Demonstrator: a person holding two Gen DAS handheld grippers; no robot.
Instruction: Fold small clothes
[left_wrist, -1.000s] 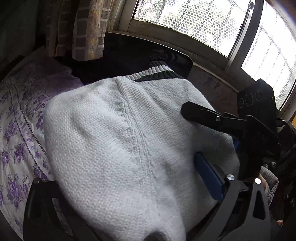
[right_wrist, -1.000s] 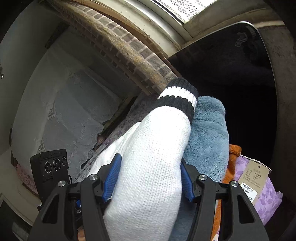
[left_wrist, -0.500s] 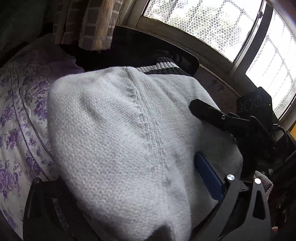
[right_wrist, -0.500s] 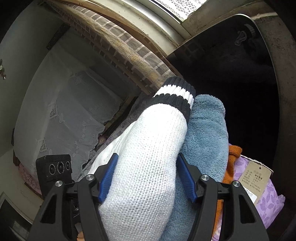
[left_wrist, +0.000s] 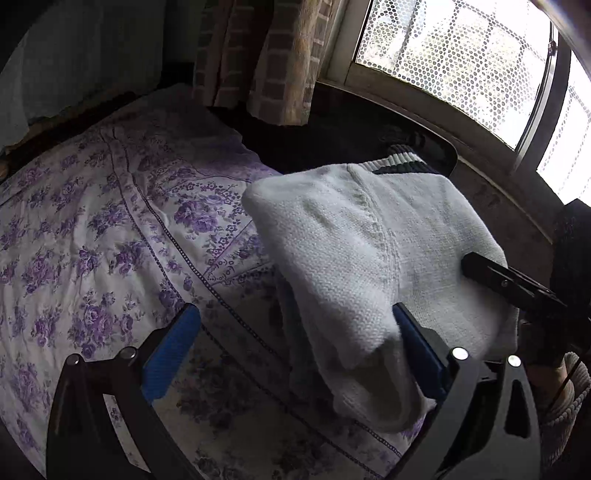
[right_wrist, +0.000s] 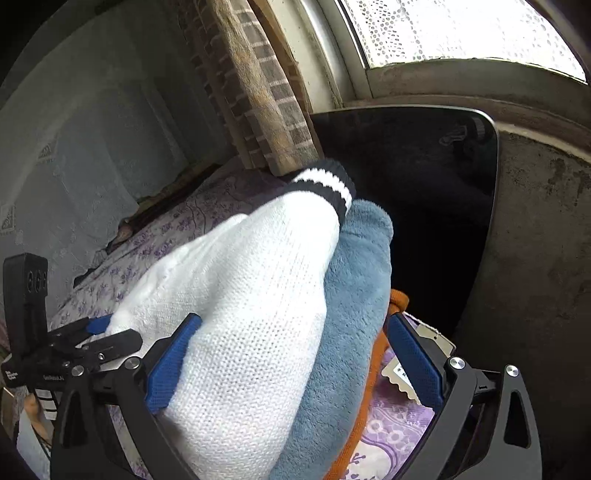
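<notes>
A white knit sweater (left_wrist: 369, 251) with a black-and-white striped cuff (right_wrist: 325, 184) lies folded on top of a pile on the bed. My left gripper (left_wrist: 295, 343) is open; the sweater's near corner drapes against its right pad (left_wrist: 417, 347), and the left pad is over the bedsheet. My right gripper (right_wrist: 291, 354) is open, its blue pads apart on either side of the sweater (right_wrist: 240, 314) and a blue fleece garment (right_wrist: 354, 288) beneath it. The right gripper's finger (left_wrist: 513, 284) shows on the sweater in the left wrist view.
A floral purple bedsheet (left_wrist: 92, 240) covers the bed. Under the fleece lie an orange garment (right_wrist: 399, 299) and a purple one with a paper tag (right_wrist: 402, 373). A dark glossy board (right_wrist: 424, 177), checked curtain (left_wrist: 258, 55) and window sill (right_wrist: 535, 221) stand behind.
My left gripper let go of the sweater, opened and pulled back left, showing much more bedsheet. My right gripper opened wider; the sweater settled onto the pile.
</notes>
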